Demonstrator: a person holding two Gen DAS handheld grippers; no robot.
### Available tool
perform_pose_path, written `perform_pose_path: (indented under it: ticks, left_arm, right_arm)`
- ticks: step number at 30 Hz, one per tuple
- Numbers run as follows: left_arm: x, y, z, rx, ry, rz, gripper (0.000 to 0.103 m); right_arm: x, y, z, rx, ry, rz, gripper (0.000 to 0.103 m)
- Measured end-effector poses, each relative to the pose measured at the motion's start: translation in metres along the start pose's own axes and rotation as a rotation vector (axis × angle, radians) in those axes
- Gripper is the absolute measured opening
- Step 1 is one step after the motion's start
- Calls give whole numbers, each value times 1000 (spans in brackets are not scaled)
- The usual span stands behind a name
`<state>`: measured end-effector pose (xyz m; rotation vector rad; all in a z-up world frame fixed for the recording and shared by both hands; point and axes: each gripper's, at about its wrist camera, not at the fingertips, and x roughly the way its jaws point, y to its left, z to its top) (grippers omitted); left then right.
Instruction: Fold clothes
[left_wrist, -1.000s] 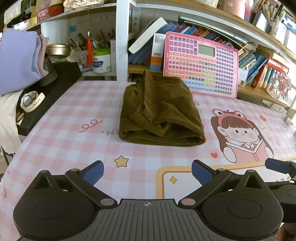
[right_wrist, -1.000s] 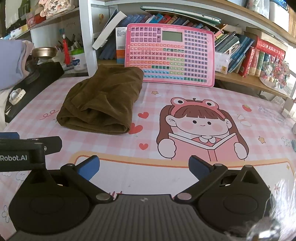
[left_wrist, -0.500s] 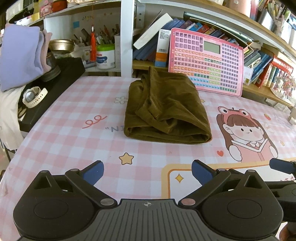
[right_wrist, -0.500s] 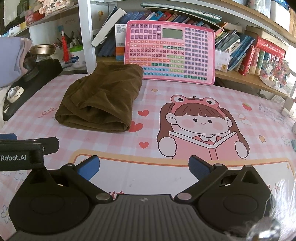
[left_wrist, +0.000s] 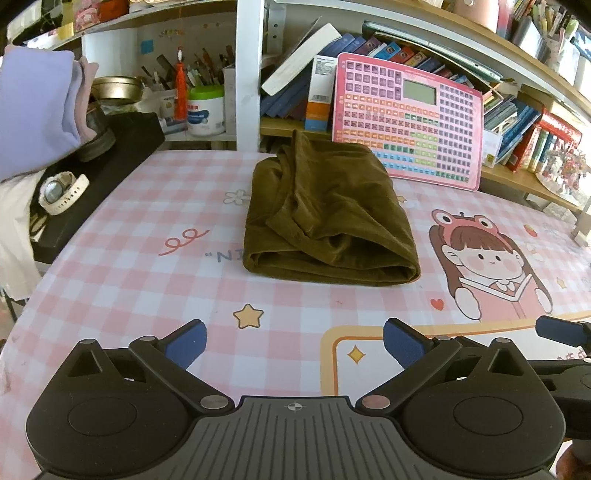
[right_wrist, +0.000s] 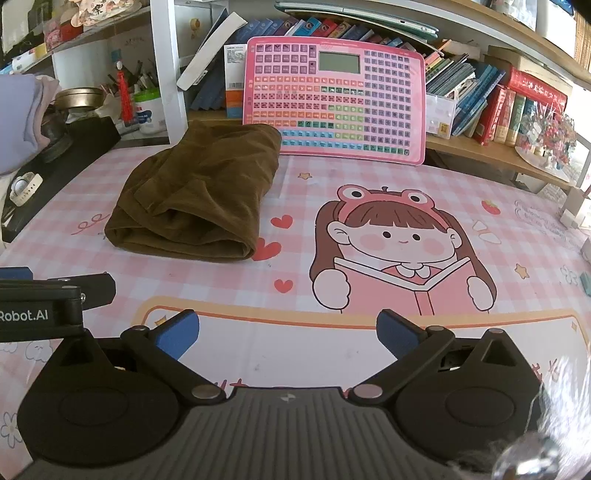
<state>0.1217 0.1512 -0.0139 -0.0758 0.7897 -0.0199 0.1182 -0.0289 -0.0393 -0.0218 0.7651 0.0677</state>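
Observation:
A brown garment (left_wrist: 328, 218) lies folded into a thick bundle on the pink checked table cover (left_wrist: 122, 273), its rolled edge toward me. It also shows in the right wrist view (right_wrist: 199, 199), at the left. My left gripper (left_wrist: 294, 341) is open and empty, held above the table short of the garment. My right gripper (right_wrist: 286, 330) is open and empty, to the right of the garment and nearer the front. The left gripper's side (right_wrist: 55, 299) shows at the left edge of the right wrist view.
A pink keyboard toy (left_wrist: 410, 118) leans on the bookshelf behind the garment. A black tray (left_wrist: 99, 173) with a white watch (left_wrist: 61, 192) sits at the left. Purple folded clothes (left_wrist: 33, 110) hang at the far left. Books and jars fill the shelves.
Both grippers have drifted slightly, so the garment sits a little further right and higher in the left view. The garment itself has not moved. Both stay open.

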Motion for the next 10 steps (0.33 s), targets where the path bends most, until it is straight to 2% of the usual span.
perform_pose_path:
  ticks: [5, 10]
  left_arm:
    - [5, 4, -2, -16, 30, -52, 103]
    - [4, 3, -3, -9, 30, -58, 103]
  right_arm:
    - [1, 1, -2, 0, 13, -3, 103]
    - [2, 1, -2, 4, 18, -6, 103]
